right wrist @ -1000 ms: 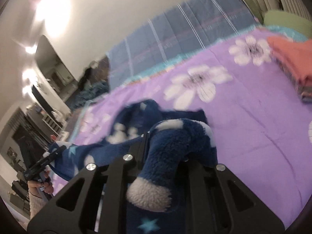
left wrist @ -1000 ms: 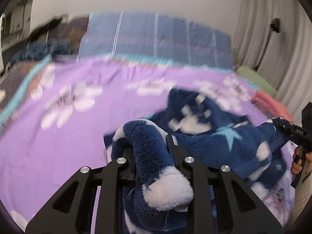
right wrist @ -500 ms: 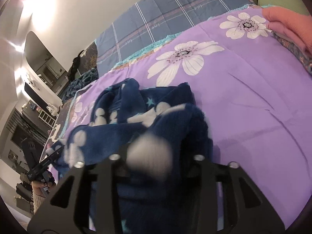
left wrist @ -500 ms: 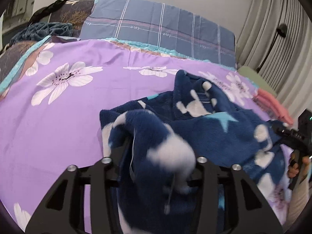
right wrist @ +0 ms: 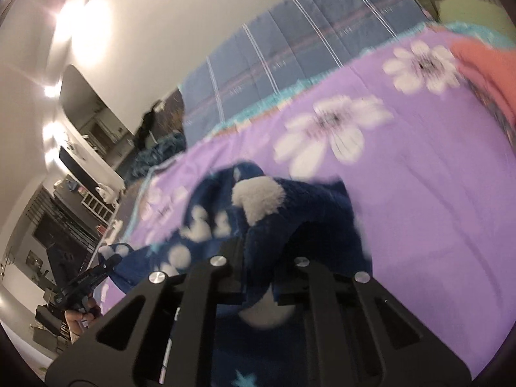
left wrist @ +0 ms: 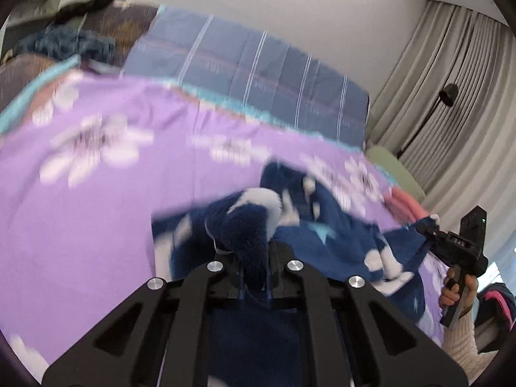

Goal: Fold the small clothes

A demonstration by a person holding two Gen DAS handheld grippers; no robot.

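A navy fleece garment (left wrist: 325,245) with white spots and light blue stars hangs stretched between both grippers above the purple flowered bedspread (left wrist: 96,213). My left gripper (left wrist: 253,258) is shut on one corner of it, fleece bunched between the fingers. My right gripper (right wrist: 258,261) is shut on the opposite corner (right wrist: 258,225). The right gripper also shows at the right edge of the left wrist view (left wrist: 429,225), and the left gripper at the lower left of the right wrist view (right wrist: 106,264). Both views are blurred by motion.
A blue striped pillow (left wrist: 251,74) lies at the head of the bed. Folded coral and pink clothes (right wrist: 483,71) and a green item (left wrist: 393,167) lie on the bed's right side. Grey curtains (left wrist: 458,96) hang to the right. Dark clutter (left wrist: 64,45) sits at the far left.
Both grippers have lifted and tipped upward with the garment, which is now pulled tauter between them. The views went from sharp to motion-blurred.
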